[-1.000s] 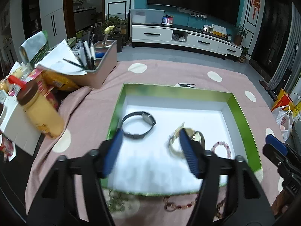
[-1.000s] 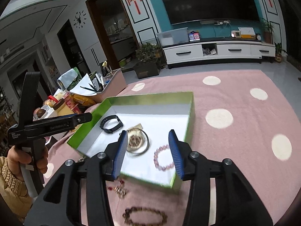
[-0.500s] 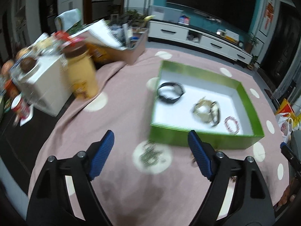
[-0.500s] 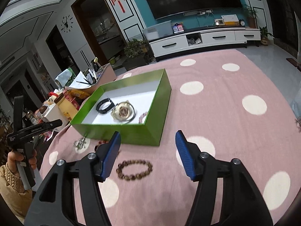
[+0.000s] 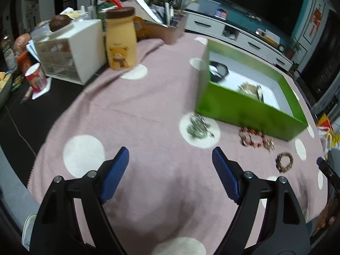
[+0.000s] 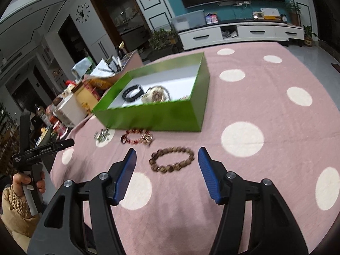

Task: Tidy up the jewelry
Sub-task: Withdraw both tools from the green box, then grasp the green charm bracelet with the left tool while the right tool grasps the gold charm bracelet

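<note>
A green box [image 5: 240, 106] [image 6: 153, 116] stands on the pink dotted cloth and holds a black watch [image 6: 132, 93], a gold watch [image 6: 156, 94] and a pink bead bracelet that barely shows. On the cloth in front of it lie a silver chain [image 5: 198, 126] [image 6: 102, 134], a red bead bracelet [image 5: 254, 138] [image 6: 137, 138] and a brown bead bracelet [image 5: 284, 162] [image 6: 171, 158]. My left gripper [image 5: 170, 171] is open and empty, well short of the silver chain. My right gripper [image 6: 167, 167] is open and empty, its pads either side of the brown bracelet, just short of it.
At the left stand a yellow bear jar [image 5: 120, 40], a white drawer unit [image 5: 70, 51], a red cup [image 5: 35, 78] and a brown bin of pens and papers [image 5: 167, 27]. The table's edge curves close at the left [image 5: 38, 148].
Both grippers have pulled back from over the box to the near side of the table. The loose jewelry in front of the box has come into view. Both stayed open.
</note>
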A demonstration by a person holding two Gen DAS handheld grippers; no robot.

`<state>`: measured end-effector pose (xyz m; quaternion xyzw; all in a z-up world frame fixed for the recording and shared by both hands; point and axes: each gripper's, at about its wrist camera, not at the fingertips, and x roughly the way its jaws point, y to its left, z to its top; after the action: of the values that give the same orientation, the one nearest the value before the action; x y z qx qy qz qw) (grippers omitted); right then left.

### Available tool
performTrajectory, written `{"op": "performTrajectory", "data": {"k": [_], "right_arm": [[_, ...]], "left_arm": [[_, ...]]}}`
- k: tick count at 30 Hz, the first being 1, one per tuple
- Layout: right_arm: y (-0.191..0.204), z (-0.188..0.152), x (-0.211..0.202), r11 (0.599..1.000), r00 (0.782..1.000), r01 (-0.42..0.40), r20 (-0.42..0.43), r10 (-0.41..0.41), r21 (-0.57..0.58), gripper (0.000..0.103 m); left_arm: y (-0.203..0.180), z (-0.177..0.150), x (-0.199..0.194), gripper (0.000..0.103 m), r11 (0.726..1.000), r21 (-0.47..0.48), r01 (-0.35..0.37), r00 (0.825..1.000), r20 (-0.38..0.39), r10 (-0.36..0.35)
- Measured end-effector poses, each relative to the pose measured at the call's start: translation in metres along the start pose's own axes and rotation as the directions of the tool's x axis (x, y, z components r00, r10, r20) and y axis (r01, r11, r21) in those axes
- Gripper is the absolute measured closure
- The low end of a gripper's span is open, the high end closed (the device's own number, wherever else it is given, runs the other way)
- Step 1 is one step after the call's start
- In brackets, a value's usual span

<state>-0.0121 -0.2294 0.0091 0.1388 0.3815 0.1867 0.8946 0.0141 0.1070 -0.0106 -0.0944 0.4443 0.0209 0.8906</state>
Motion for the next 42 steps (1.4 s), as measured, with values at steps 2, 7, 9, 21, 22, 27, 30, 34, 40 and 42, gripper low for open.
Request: {"op": "performTrajectory", "data": {"k": [2,7,9,21,22,27,30,34,40,42], "right_arm": [[0.004,-0.003,0.004,1.0,1.0,-0.003,-0.017,0.002,-0.01,0.042],[0.012,-0.011,0.016,0.999,0.998,-0.009,-0.059,0.007,-0.042,0.042],[0.015,-0.012,0.02,0.999,0.998,-0.01,-0.07,0.007,-0.05,0.042],[0.024,-0.016,0.04,0.996,0.993,-0.031,-0.112,0.022,-0.08,0.042],[0.024,-0.015,0.041,0.996,0.993,-0.032,-0.115,0.023,-0.081,0.042],[0.028,-0.013,0.049,0.994,0.991,-0.04,-0.128,0.027,-0.097,0.042],[0.032,-0.01,0.058,0.992,0.991,-0.043,-0.134,0.028,-0.115,0.042],[0.039,0.0,0.072,0.987,0.991,-0.051,-0.129,0.032,-0.15,0.042],[0.043,0.012,0.1,0.98,0.99,-0.031,-0.144,0.002,-0.196,0.042],[0.041,0.015,0.106,0.98,0.989,-0.021,-0.148,-0.009,-0.198,0.042]], "left_arm": [[-0.006,-0.004,0.002,0.021,1.0,0.011,0.017,1.0,-0.011,-0.017],[-0.016,-0.012,0.007,0.022,0.998,0.035,0.048,0.999,-0.026,-0.047],[-0.018,-0.013,0.009,0.022,0.997,0.042,0.057,0.998,-0.028,-0.056],[-0.017,-0.006,0.025,0.04,0.998,0.029,0.064,0.998,-0.024,-0.064],[-0.018,-0.003,0.028,0.041,0.998,0.027,0.063,0.998,-0.019,-0.063],[-0.023,0.011,0.043,0.048,0.997,0.032,0.069,0.998,-0.002,-0.069],[-0.028,0.017,0.052,0.053,0.997,0.043,0.058,0.998,0.002,-0.058],[-0.031,0.022,0.065,0.062,0.997,0.06,0.05,0.999,-0.004,-0.05],[-0.034,0.024,0.078,0.083,0.996,0.076,0.055,0.998,-0.016,-0.054],[-0.032,0.023,0.08,0.09,0.995,0.078,0.057,0.998,-0.016,-0.056]]}}
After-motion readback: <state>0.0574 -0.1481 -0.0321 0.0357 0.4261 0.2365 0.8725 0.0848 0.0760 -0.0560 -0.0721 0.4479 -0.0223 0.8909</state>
